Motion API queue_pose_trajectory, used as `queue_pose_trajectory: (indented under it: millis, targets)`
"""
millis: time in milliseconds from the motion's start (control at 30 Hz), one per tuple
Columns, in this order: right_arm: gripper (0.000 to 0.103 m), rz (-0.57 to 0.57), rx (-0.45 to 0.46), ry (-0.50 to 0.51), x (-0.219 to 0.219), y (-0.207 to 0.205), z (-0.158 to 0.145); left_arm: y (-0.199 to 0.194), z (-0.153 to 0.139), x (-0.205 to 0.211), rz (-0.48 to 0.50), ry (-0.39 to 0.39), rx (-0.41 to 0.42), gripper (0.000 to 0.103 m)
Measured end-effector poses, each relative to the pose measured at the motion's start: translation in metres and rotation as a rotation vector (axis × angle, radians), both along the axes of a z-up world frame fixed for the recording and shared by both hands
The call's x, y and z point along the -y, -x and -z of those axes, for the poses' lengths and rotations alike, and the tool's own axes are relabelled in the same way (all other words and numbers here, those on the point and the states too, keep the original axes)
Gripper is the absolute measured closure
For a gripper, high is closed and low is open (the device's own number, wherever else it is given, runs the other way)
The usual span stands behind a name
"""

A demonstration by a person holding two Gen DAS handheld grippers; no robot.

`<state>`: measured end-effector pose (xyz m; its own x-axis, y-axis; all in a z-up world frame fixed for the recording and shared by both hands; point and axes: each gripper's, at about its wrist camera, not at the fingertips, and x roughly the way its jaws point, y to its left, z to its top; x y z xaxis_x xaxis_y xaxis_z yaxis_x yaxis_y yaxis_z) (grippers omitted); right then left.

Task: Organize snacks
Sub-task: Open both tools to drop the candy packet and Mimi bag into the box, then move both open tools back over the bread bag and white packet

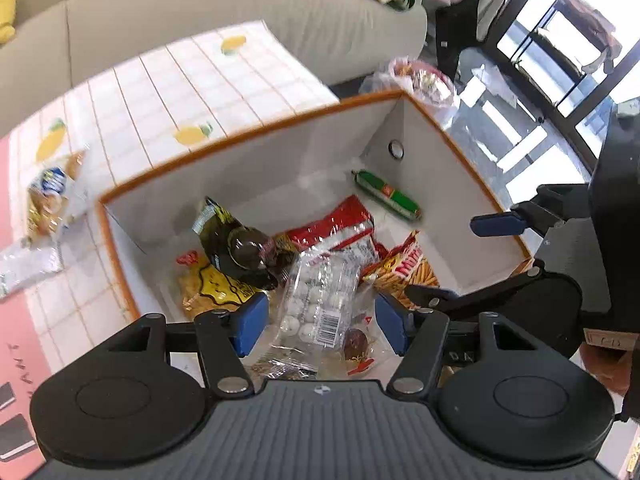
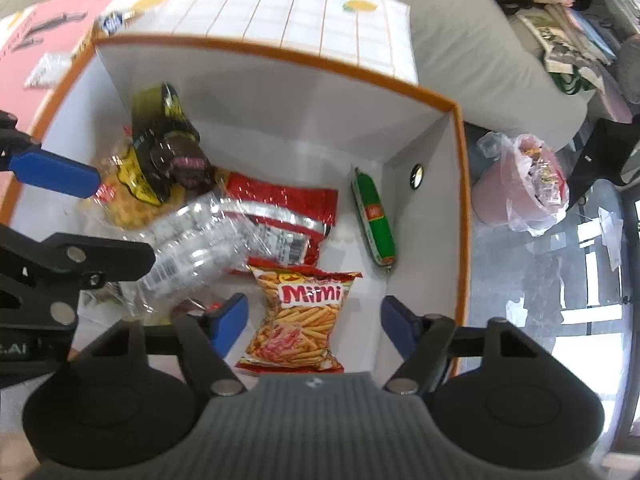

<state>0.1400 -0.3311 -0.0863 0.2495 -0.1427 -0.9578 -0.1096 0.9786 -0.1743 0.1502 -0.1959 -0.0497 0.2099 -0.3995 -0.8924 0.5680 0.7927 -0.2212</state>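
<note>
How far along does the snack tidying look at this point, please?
Mostly done: the orange-rimmed box already holds the Mimi bag, green sausage stick, red pack and clear candy pack. Left gripper and right gripper are open, holding nothing. Left: two packets on the tablecloth.

Both views were brightly lit by daylight entering through the glass doors [image 1: 568, 60], which were blown out to white and mirrored as glare on the floor [image 2: 560, 248]. Strong fisheye bending and slight motion blur were seen toward the edges, and highlights glinted on the clear wrapper [image 1: 320, 300].
</note>
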Motion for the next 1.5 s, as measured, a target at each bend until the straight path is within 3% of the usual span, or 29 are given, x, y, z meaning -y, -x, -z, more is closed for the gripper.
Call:
queue_pose_trajectory:
  millis: [67, 200, 367, 700, 900, 1100, 1333, 1500]
  targets:
    - [0.022, 0.014, 0.029, -0.001, -0.001, 0.005, -0.009, 0.004, -0.01, -0.006, -0.022, 0.011, 0.033, 0.031]
    - [0.021, 0.06, 0.114, 0.003, -0.009, 0.016, -0.028, 0.013, -0.029, -0.025, -0.063, 0.052, 0.12, 0.031]
    - [0.019, 0.158, 0.289, -0.077, -0.022, 0.034, -0.052, 0.027, -0.047, -0.053, -0.102, 0.086, 0.244, 0.031]
    - [0.019, 0.209, 0.521, -0.173, -0.086, 0.064, -0.063, 0.049, -0.053, -0.137, -0.272, 0.147, 0.377, 0.031]
    - [0.019, 0.188, 0.563, -0.21, -0.126, 0.07, -0.057, 0.051, -0.045, -0.189, -0.385, 0.159, 0.405, 0.031]
    - [0.021, 0.111, 0.555, -0.284, -0.174, 0.067, -0.043, 0.047, -0.027, -0.224, -0.424, 0.155, 0.397, 0.031]
    - [0.027, -0.071, 0.529, -0.254, -0.218, 0.048, -0.027, 0.035, -0.001, -0.252, -0.447, 0.119, 0.356, 0.031]
    - [0.031, -0.13, 0.487, -0.226, -0.231, 0.021, -0.017, 0.018, 0.013, -0.268, -0.441, 0.087, 0.344, 0.031]
